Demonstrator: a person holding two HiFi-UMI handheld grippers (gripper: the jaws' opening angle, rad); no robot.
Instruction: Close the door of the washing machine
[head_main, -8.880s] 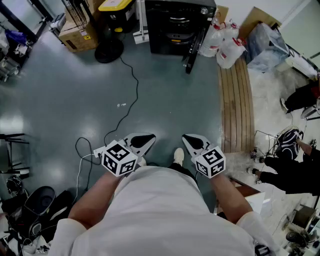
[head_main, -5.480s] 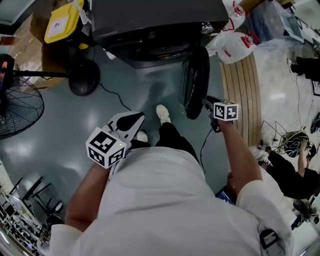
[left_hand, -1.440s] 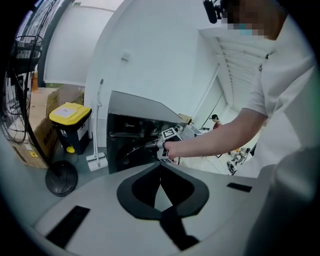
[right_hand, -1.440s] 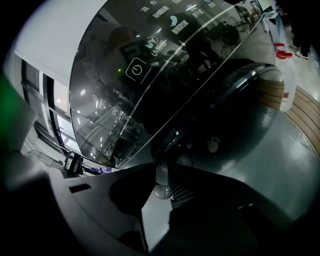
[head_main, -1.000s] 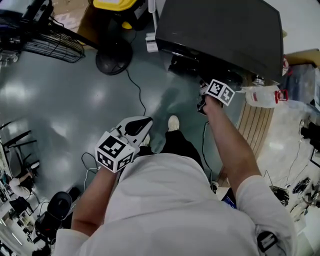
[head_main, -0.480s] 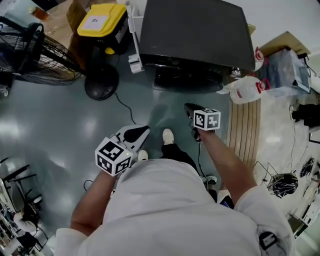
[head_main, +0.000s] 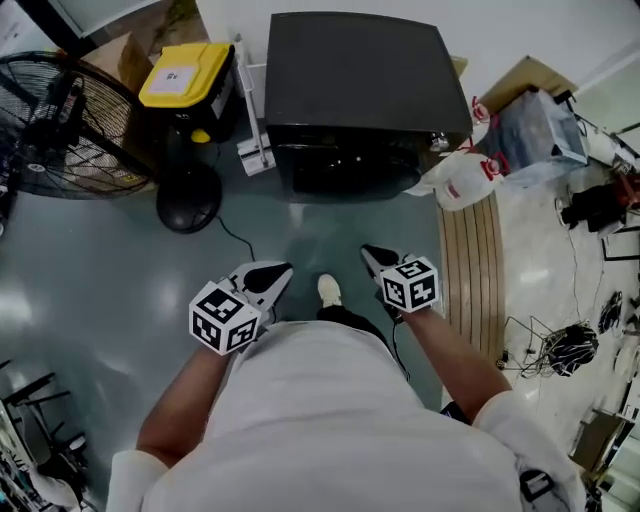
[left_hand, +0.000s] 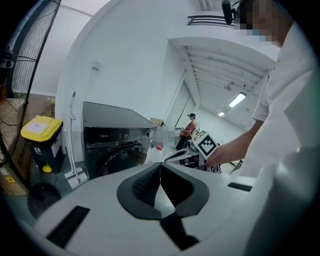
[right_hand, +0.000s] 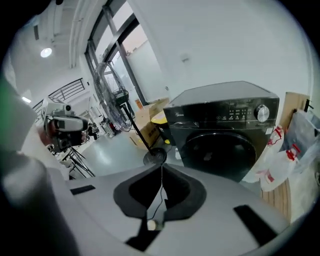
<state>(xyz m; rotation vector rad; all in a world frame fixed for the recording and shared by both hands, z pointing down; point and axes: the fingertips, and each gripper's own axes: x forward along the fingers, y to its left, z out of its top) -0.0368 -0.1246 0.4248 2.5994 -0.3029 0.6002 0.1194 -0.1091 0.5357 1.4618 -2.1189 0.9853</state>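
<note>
Closed door (right_hand: 218, 150), ahead of right gripper (head_main: 370, 252)

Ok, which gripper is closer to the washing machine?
The right gripper: in the head view its jaws reach further toward the washing machine than the left gripper, which sits further back.

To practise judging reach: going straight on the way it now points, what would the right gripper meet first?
Probably the floor short of the washer: the right gripper points down at it, though depth is unclear.
</note>
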